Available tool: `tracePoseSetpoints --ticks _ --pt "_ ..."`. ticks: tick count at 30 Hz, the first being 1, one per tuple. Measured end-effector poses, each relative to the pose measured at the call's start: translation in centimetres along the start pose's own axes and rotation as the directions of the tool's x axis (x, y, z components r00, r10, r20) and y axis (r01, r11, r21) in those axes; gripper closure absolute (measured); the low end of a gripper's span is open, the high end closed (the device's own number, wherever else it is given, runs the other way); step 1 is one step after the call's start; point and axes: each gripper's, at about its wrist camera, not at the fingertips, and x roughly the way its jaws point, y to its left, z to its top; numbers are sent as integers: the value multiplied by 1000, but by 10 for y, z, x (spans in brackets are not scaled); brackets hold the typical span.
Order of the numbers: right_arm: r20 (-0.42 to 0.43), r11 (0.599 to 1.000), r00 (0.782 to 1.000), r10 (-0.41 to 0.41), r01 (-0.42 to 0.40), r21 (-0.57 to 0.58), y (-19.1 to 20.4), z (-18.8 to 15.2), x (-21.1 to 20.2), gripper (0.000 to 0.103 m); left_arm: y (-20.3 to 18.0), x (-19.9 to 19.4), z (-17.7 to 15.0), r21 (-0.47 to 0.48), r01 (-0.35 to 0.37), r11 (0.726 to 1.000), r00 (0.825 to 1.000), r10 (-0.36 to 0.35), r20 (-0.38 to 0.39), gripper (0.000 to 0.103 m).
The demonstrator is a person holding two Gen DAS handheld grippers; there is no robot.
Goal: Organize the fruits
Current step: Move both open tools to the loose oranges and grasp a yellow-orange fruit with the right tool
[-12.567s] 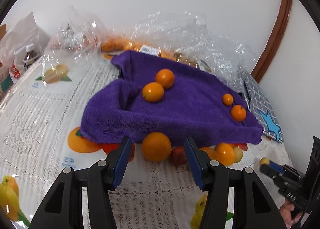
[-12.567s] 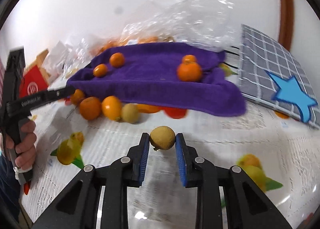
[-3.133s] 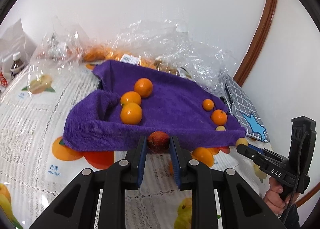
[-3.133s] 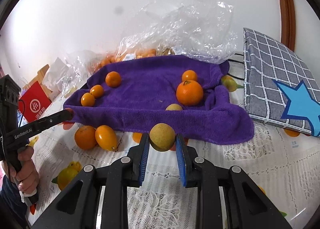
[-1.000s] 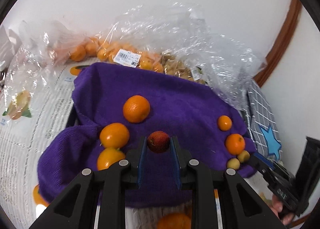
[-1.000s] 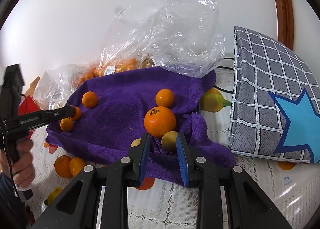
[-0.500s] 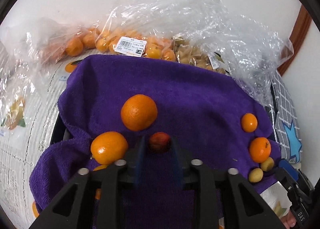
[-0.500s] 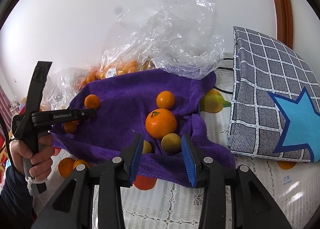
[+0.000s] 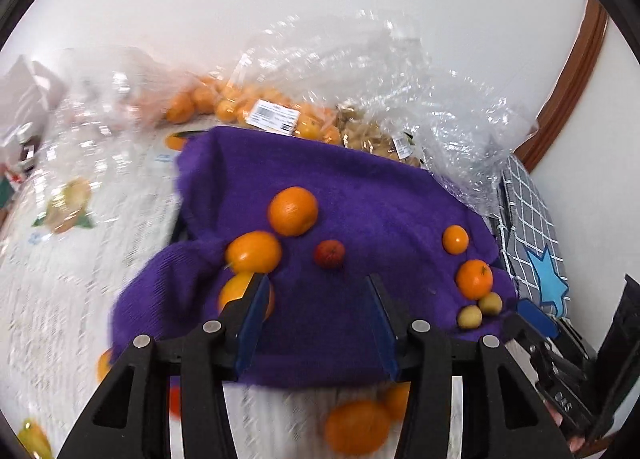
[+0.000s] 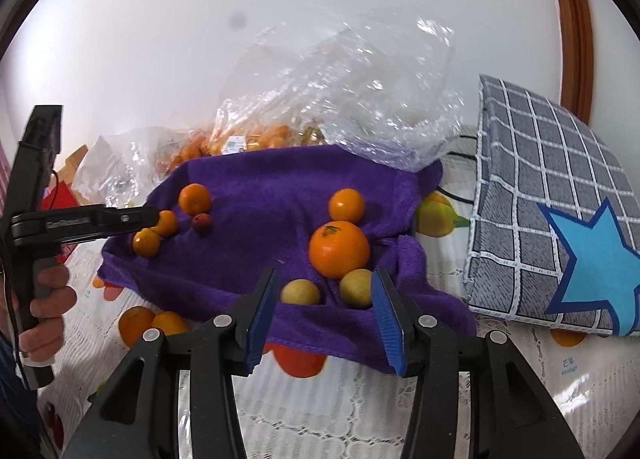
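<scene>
A purple towel (image 9: 360, 199) (image 10: 260, 227) lies on the table with fruit on it. The small red fruit (image 9: 329, 254) (image 10: 202, 223) rests on the towel beside three oranges (image 9: 293, 211), free of my left gripper (image 9: 316, 291), whose jaws are opening with nothing between them. Two yellow-green fruits (image 10: 301, 292) (image 10: 356, 287) sit at the towel's near edge by a large orange (image 10: 339, 249). My right gripper (image 10: 324, 285) hangs just in front of them, jaws opening, pads off both fruits. A smaller orange (image 10: 346, 205) lies behind.
Clear plastic bags (image 9: 360, 99) (image 10: 340, 91) of oranges stand behind the towel. A grey checked cushion with a blue star (image 10: 560, 227) lies at the right. Loose oranges (image 9: 356, 431) (image 10: 152, 323) lie on the lace tablecloth in front of the towel. A hand (image 10: 44, 299) holds the left gripper's handle.
Both grippers have opened. The red fruit left the left jaws and lies on the towel; the left gripper drew back. The yellow-green fruit left the right jaws and sits by the large orange.
</scene>
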Motion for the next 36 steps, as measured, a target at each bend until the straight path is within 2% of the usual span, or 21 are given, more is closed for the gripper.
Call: tracePoseSetpoints --ticks 4,8,13,16,18,20,23,27,30,36 --pt "14 999 1000 -2 2 -36 20 -6 -9 55 21 -25 -19 2 -14 1000 999 14 30 57" --pt "-16 996 999 37 -38 -75 45 -16 -14 58 42 -37 -41 -15 -15 1000 999 15 30 57" --pt "-70 989 995 70 -78 -128 77 -29 -14 68 61 -32 -72 -26 -24 999 1000 24 7 57" --pt "-97 987 992 77 -90 -131 84 -39 -13 68 69 -31 -84 -43 -23 999 1000 23 19 58" --pt "-107 988 991 79 -92 -123 86 -42 -13 68 72 -39 -85 -48 7 999 999 -4 51 58" --pt "-114 987 988 102 -115 -116 87 -43 -13 67 73 -42 -85 -43 2 999 997 1 71 57" --pt "-120 985 988 99 -114 -126 92 -41 -11 66 79 -38 -87 -72 9 997 999 -7 35 57" --pt "-139 982 986 97 -117 -146 99 -35 -2 66 85 -43 -87 -99 -34 995 997 40 65 57" --pt "-159 979 983 96 -122 -161 103 -32 8 66 90 -40 -86 -126 8 992 999 -3 41 57" --pt "-192 976 976 104 -138 -169 105 -33 24 66 94 -41 -88 -143 47 989 998 -41 44 57"
